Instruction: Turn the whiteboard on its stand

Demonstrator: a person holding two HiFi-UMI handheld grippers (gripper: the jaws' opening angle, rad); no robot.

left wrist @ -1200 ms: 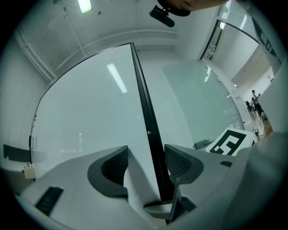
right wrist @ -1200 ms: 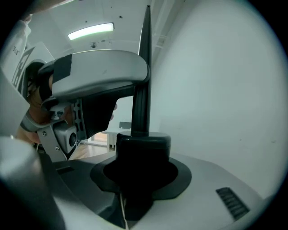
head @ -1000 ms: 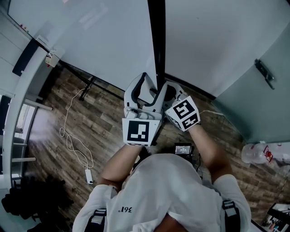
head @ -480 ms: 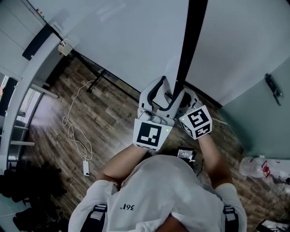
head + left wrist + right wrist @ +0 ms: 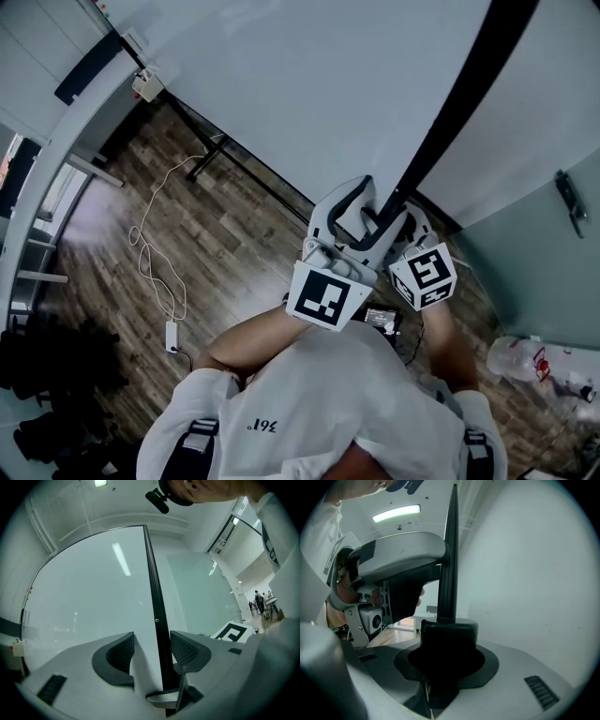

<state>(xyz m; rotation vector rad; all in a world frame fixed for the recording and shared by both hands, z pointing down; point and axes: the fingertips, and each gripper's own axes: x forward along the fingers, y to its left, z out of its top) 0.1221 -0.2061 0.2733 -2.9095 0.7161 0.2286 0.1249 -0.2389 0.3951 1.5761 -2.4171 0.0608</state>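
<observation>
Trailing cable [image 5: 150,272]: loose on the wood floor [image 5: 234,253], left.
Left claw [image 5: 370,202]: spread, straddling the whiteboard's black edge [image 5: 476,84].
Whiteboard [image 5: 309,94]: upright, edge between both claws.
Right claw [image 5: 408,223]: pinching that edge.
Bottle [image 5: 516,342]: floor, far right.

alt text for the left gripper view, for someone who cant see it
The two dark pads of the left gripper straddle the black edge strip of the whiteboard, which rises between them; whether they press it is unclear. The board's white face fills the left.
</observation>
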